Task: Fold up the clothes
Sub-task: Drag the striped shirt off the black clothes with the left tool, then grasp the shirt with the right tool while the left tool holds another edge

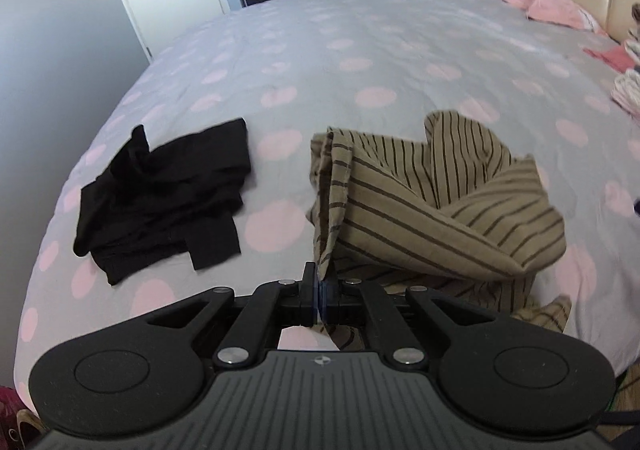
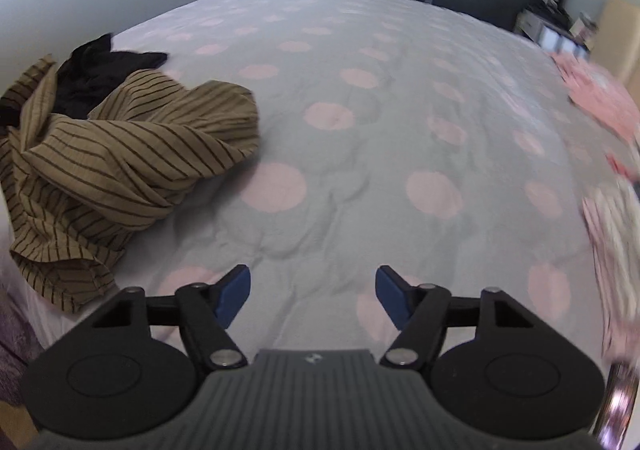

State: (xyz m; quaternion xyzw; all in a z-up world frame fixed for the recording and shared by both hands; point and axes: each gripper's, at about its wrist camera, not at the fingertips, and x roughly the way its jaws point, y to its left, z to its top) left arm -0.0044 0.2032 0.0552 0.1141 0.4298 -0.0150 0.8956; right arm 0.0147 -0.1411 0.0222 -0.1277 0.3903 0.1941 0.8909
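Clamped in the left gripper (image 1: 320,290), a corner of the striped shirt (image 1: 420,202) trails into a heap at centre frame on the bed (image 1: 360,50) (a black garment (image 1: 160,190) lies left). Right gripper (image 2: 313,290) fingers stand apart, holding nothing.

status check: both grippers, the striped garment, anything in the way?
Left gripper shut on striped garment, pinching an edge. Right gripper open, empty, over bare bedspread. Black garment lies apart on the bed, not blocking.
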